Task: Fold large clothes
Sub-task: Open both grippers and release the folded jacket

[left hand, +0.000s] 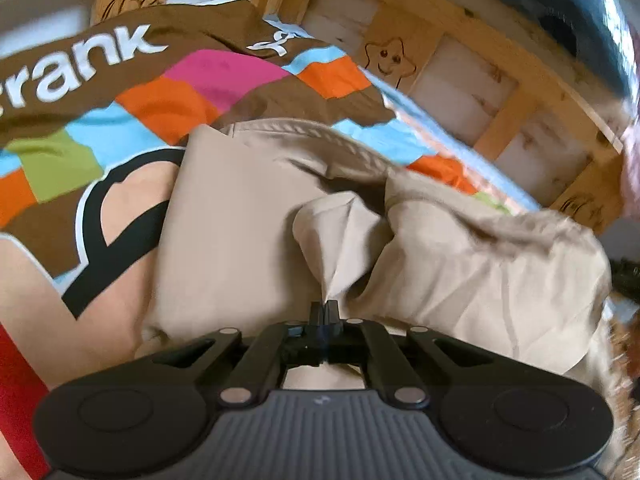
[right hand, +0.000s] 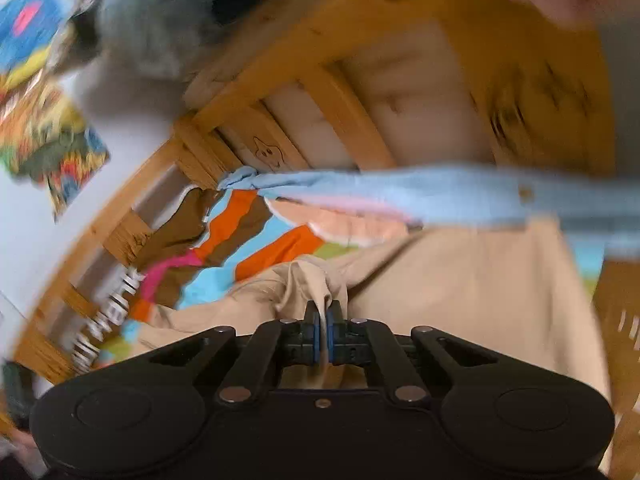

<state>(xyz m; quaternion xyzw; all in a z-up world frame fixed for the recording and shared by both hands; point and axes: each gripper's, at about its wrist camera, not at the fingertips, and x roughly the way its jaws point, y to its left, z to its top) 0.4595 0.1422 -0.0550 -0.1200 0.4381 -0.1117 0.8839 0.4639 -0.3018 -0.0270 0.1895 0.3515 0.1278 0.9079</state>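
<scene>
A large beige garment [left hand: 248, 216] lies on a colourful patchwork bedspread [left hand: 168, 100]. In the left wrist view my left gripper [left hand: 325, 308] is shut on a pinched fold of the beige cloth, which rises in a bunched peak ahead of the fingers. In the right wrist view my right gripper [right hand: 323, 312] is shut on another gathered edge of the same beige garment [right hand: 460, 280], with cloth pulled up between the blue pads [right hand: 330, 332]. The right view is blurred by motion.
A wooden bed rail with slats and a star drawing [left hand: 386, 58] runs behind the bedspread; it also shows in the right wrist view [right hand: 320, 92]. A light blue cloth strip [right hand: 400, 192] stretches across above the garment. A blurred grey-blue plush shape [right hand: 168, 12] sits top left.
</scene>
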